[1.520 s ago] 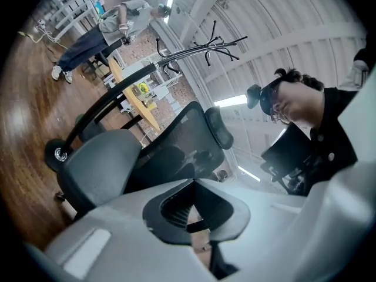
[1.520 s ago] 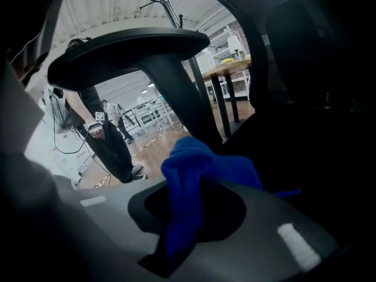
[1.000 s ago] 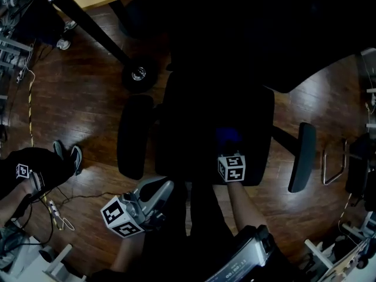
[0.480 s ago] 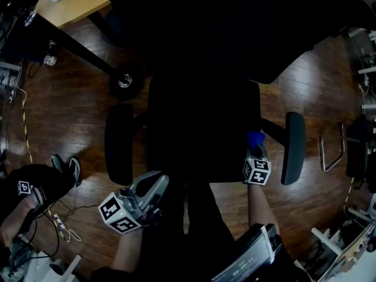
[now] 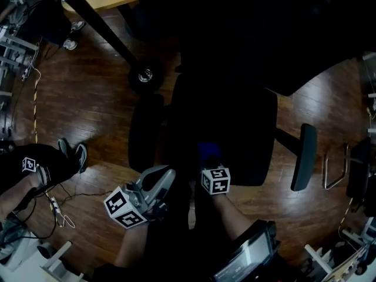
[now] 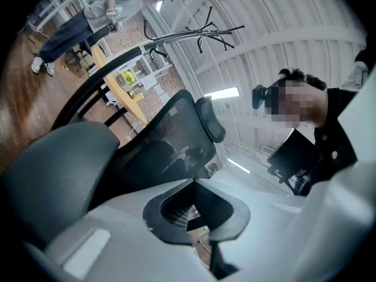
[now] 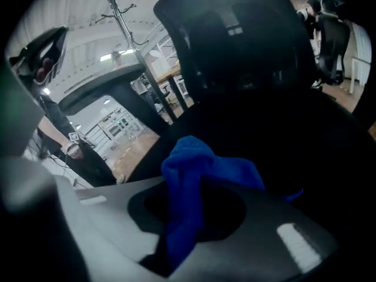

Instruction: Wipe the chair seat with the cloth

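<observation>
Right gripper [image 7: 189, 219]: pinching the blue cloth [image 7: 187, 160], which bunches out past its jaws.
Cloth position: at the front of the dark chair seat [image 5: 238, 122], left of centre.
Left gripper [image 5: 165, 177]: jaws pressed together, empty, just off the seat's front, near the armrest [image 5: 144, 131].

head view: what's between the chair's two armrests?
In the head view, the black chair seat spans that stretch. Over its front part is the blue cloth, clamped in the right gripper.

No legible text anywhere, apparently.
</observation>
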Demonstrator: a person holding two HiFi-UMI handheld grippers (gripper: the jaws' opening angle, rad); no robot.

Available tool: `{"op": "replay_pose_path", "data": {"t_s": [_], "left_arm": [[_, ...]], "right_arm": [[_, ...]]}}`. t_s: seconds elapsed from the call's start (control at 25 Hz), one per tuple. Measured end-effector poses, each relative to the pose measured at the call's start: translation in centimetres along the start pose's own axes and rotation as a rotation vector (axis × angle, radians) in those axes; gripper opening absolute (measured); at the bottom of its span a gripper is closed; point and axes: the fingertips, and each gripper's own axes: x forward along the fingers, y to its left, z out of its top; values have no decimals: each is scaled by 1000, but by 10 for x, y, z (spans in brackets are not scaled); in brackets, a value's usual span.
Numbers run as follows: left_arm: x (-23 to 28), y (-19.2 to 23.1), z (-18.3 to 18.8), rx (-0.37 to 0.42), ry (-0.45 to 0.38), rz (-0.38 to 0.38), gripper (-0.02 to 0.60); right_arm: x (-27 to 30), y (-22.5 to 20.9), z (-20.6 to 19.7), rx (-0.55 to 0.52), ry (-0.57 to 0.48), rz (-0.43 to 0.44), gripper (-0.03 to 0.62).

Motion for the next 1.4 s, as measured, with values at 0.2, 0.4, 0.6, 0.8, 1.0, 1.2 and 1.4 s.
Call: {"op": "replay_pose_path", "data": {"t_s": [0.2,0.4,0.6,0.8,1.0,1.2,1.4], "left_arm": [[-30,-4,14,19,-52,37,2],[-58,-2,20,32,-94,78,2],[-62,-8,17,38,-72,44,2],[-37,-21,3,37,-8,-10,3],[5,-29,-18,27,70,-76,3],[40,-43,-35,20,130,-134,2],[61,-57,-41,31,165,-172,3]], "right_arm": [[39,99,-15,-45,32,138,60],[43,113,-21,-132,-3,144,60],[30,82,-31,-152,5,84,60],[-16,-3,-43,-95,5,-63,60],[-81,-105,-47,4,-26,-249,60],[-144,-176,-53,83,-77,-384,60],[-150,-189,-56,201,-111,-336,60]]}}
